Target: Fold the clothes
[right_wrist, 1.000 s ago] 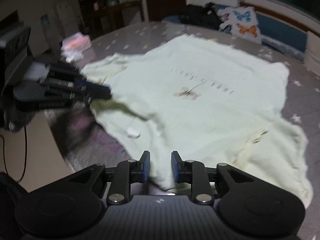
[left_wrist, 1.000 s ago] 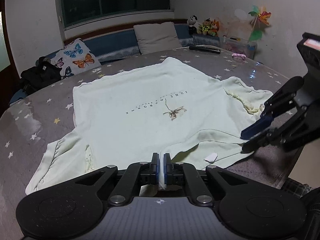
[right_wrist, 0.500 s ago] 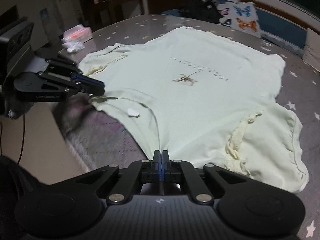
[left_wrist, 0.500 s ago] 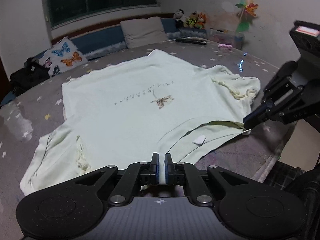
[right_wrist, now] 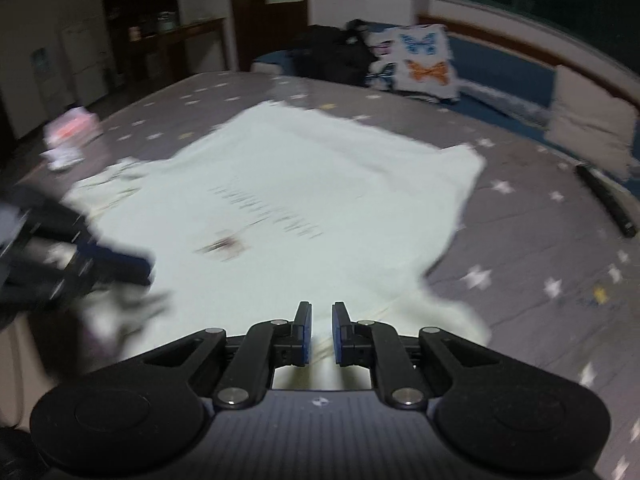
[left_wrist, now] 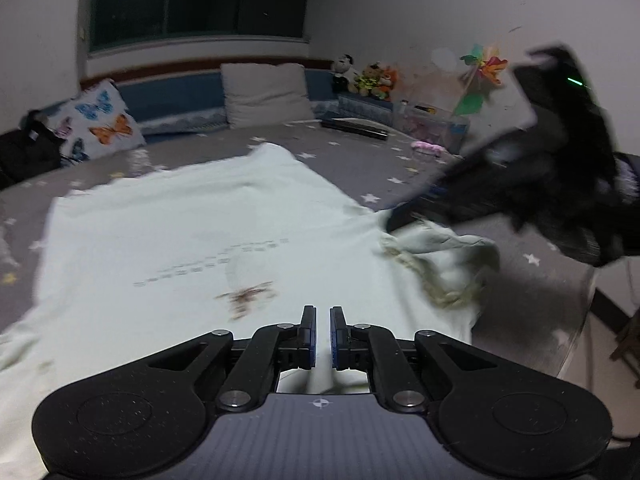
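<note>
A pale green T-shirt [left_wrist: 192,240] with a small printed line of text and a brown motif lies on the grey star-patterned table [left_wrist: 360,148]; it also shows in the right wrist view [right_wrist: 320,184]. My left gripper [left_wrist: 323,336] is slightly open over the shirt's near part, nothing clamped between its pads. My right gripper [right_wrist: 321,332] is slightly open over the shirt's near edge, also empty. The right gripper appears blurred in the left wrist view [left_wrist: 500,196] above a crumpled sleeve [left_wrist: 440,264]. The left gripper appears blurred at the left of the right wrist view [right_wrist: 76,264].
A butterfly cushion [left_wrist: 100,124] and a beige pillow [left_wrist: 264,94] sit on the bench behind the table. A black remote [left_wrist: 354,128], a clear box [left_wrist: 432,126] and plush toys [left_wrist: 368,78] are at the far right. A pink packet [right_wrist: 70,140] lies near the table's edge.
Both grippers were shut on the shirt's near edge half a second ago. Now both have opened a little, let go of it, and moved forward over the shirt.
</note>
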Available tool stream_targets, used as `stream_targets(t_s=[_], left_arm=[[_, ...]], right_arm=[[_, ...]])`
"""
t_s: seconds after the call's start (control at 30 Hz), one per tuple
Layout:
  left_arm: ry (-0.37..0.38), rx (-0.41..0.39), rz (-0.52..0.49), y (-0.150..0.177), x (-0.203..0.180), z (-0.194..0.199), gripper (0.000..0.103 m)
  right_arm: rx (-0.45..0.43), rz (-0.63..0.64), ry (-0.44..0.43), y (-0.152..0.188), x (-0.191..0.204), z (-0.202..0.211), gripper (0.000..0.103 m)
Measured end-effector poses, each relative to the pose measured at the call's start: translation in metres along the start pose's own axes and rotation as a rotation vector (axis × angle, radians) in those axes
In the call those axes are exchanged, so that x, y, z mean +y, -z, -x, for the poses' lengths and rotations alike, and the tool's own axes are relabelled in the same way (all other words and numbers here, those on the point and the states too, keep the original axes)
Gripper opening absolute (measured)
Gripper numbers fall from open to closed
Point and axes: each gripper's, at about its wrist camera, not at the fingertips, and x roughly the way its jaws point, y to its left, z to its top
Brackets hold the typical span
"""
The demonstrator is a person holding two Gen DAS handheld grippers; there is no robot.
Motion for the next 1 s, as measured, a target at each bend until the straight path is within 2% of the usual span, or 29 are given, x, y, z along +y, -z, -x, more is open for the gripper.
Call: stream_targets(t_s=[0.27,0.53,0.6,1.0], left_arm=[[0.134,0.049,-0.039,-0.003,-0.027,-0.042,0.008],[0.237,0.084,-0.076,0.004,-0.040,-0.050,0.008],[0.250,0.087,-0.076,0.004,-0.039,-0.050,0.007],[0.299,0.093,-0.067,0.006,-0.044,-0.052,0.007]], right_arm=[[0.012,-0.004,0.071,-0.042,-0.051,-0.069,0.010],[0.008,-0.032,0.113,-0.081,-0.090,-0.130,0.012],[0.003,-0.039,0.131,-0.091,-0.097,-0.141,0.016],[0.000,-0.109,0.255,-0.147,-0.142,-0.191,0.024]])
